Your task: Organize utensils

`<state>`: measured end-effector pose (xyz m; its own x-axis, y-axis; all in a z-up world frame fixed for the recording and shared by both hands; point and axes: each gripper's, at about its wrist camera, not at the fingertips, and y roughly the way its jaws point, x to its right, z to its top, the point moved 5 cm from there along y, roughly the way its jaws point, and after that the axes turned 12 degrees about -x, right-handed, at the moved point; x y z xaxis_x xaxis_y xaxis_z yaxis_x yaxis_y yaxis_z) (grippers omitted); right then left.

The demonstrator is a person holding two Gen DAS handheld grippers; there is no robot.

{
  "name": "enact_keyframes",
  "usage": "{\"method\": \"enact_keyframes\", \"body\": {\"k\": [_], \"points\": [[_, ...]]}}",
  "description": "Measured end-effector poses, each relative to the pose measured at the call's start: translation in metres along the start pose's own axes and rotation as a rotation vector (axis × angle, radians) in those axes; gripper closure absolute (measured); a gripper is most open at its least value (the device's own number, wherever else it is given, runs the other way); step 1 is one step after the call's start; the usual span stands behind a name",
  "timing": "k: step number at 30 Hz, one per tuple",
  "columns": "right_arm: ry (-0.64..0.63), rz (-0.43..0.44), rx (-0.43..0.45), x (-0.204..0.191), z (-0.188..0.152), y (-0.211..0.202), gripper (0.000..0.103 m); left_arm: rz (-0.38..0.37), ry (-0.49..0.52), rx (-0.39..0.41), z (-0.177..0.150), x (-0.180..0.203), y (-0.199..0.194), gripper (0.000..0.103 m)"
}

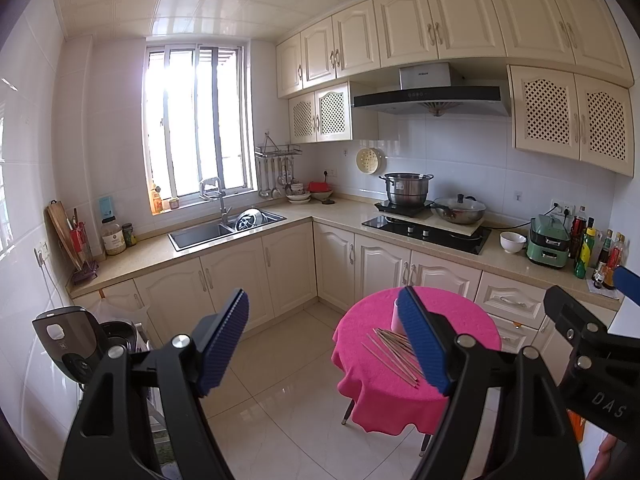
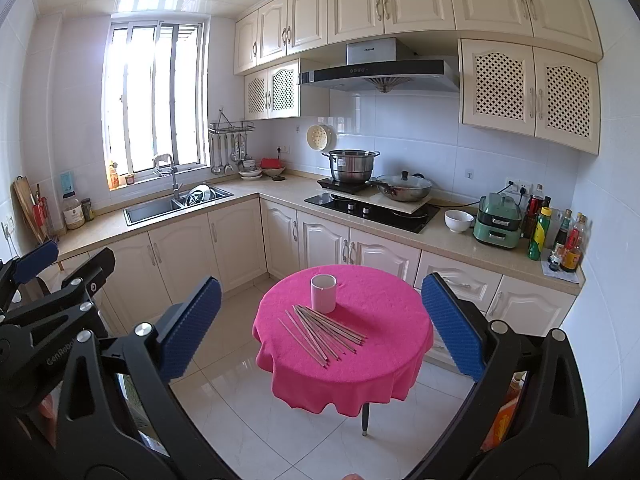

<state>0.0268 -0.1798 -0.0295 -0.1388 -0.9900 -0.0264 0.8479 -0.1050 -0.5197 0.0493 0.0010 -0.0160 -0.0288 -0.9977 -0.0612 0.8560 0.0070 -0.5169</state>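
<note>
So both tongs, left (image 1: 324, 344) and right (image 2: 322, 324), hang wide open, empty. Chopsticks (image 2: 326, 334) lie fanned on the tabletop (image 2: 384, 304), straight ahead of the right pair, cup (image 2: 323, 293) just behind.

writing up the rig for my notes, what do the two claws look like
Both match: black plastic frames with cut-out openings, silver round bolts at the joints, and flat rectangular blue pads with a ribbed texture. The left claw shows white "GenRobot"-like lettering in the right view; the right claw shows "DAS" in the left view. No cables or sleeves visible.

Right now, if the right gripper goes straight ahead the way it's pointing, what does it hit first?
Probably the chopsticks on the pink tablecloth, just before the white cup; depth is uncertain. The right gripper is open.
</note>
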Motion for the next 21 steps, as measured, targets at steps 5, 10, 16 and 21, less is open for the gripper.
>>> {"method": "enact_keyframes", "body": {"k": [5, 10, 16, 21], "points": [[-0.001, -0.002, -0.003, -0.001, -0.003, 0.001, 0.005, -0.003, 0.0, -0.003, 0.0, 0.001, 0.001, 0.027], [0.001, -0.002, -0.006, -0.002, -0.006, 0.003, 0.005, -0.007, 0.0, -0.008, 0.001, 0.0, 0.002, 0.027], [0.004, -0.002, -0.013, 0.0, -0.008, 0.004, 0.005, -0.008, 0.001, -0.016, 0.001, 0.001, 0.006, 0.027], [0.004, -0.002, -0.014, 0.001, -0.007, 0.003, 0.005, -0.008, -0.001, -0.019, 0.001, 0.001, 0.009, 0.027]]}}
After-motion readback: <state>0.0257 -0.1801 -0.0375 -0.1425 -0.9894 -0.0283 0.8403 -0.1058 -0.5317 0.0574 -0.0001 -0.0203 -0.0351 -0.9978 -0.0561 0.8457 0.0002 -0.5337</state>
